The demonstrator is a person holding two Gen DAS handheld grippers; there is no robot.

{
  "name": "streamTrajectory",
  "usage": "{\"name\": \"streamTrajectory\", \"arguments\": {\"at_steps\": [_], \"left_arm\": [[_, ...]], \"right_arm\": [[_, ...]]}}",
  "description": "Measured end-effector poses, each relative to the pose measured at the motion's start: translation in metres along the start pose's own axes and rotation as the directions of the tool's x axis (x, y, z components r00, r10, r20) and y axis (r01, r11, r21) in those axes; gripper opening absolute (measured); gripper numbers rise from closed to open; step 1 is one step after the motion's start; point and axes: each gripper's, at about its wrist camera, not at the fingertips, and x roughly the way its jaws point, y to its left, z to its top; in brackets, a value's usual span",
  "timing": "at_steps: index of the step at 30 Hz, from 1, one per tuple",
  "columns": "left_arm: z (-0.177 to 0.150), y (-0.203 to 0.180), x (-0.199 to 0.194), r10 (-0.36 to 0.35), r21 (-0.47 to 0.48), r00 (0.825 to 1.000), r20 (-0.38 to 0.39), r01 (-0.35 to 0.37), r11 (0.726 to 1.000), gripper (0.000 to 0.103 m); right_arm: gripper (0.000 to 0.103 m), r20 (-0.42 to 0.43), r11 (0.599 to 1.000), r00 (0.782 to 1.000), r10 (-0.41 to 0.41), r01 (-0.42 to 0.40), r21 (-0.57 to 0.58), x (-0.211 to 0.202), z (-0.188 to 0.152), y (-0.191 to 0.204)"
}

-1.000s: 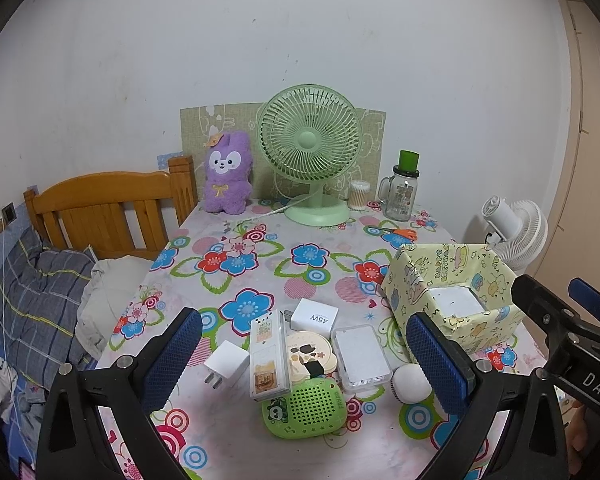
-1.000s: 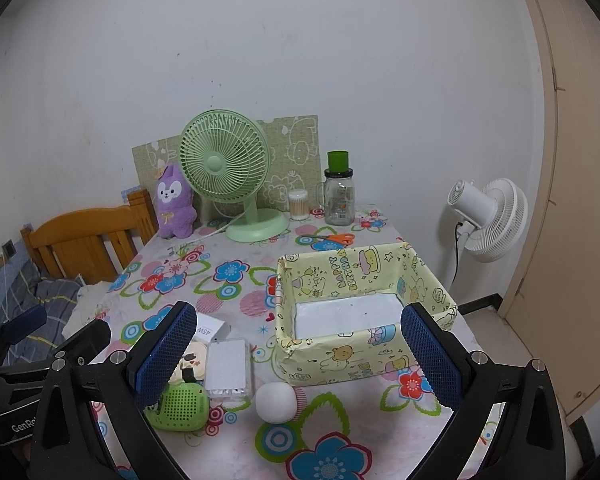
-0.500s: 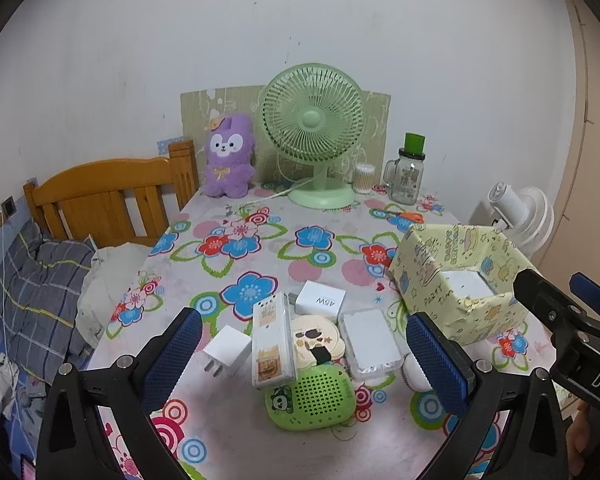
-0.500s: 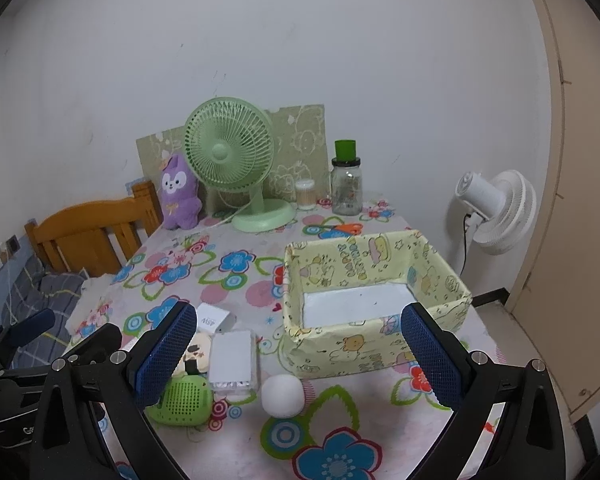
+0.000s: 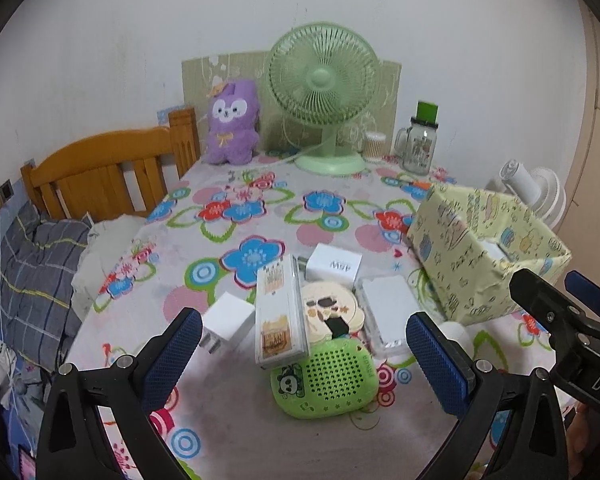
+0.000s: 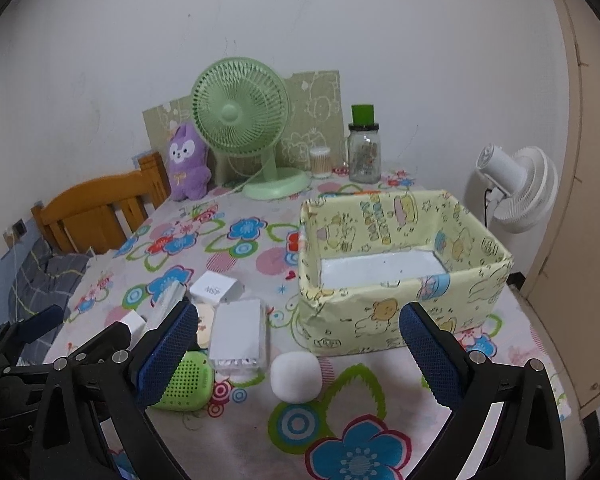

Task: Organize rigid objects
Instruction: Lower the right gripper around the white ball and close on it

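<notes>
A table (image 5: 228,420) with a flowery cloth holds a bunch of small things near its front edge. Going left to right, there is a white plug block (image 5: 225,318), then a long clear case (image 5: 280,308) with one end resting on a green speaker (image 5: 326,378). Behind the speaker lies a round cartoon card (image 5: 327,310). A small white charger box (image 5: 334,264) sits behind that. Next comes a flat white case (image 5: 388,314) and then a white ball (image 6: 296,376), just beside the flat case. To the right, near the right edge of the table, stands a yellow cartoon box (image 6: 400,316) with its top open and a white floor inside.

At the back edge stand a purple plush bunny (image 5: 232,124), a green fan (image 5: 324,92) and a glass jar (image 5: 420,148) with a green lid.

The left gripper (image 5: 304,354) hangs over the small things with its blue pads wide apart, holding nothing. The right gripper (image 6: 298,346) hangs over the ball and the box front, also wide apart and holding nothing
</notes>
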Motion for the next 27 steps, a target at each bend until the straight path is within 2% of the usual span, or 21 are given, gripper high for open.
{"name": "streamTrajectory", "arguments": {"at_steps": [19, 27], "left_arm": [[-0.027, -0.011, 0.054, 0.007, 0.033, 0.989, -0.144, -0.003, 0.999, 0.103], [-0.035, -0.023, 0.069, 0.033, 0.083, 0.984, -0.174, -0.018, 0.996, 0.103]], "right_arm": [[0.094, -0.132, 1.000, 0.991, -0.012, 0.011, -0.007, 0.053, -0.030, 0.000], [0.087, -0.192, 0.999, 0.981, -0.019, 0.013, -0.031, 0.071, -0.040, 0.004]]}}
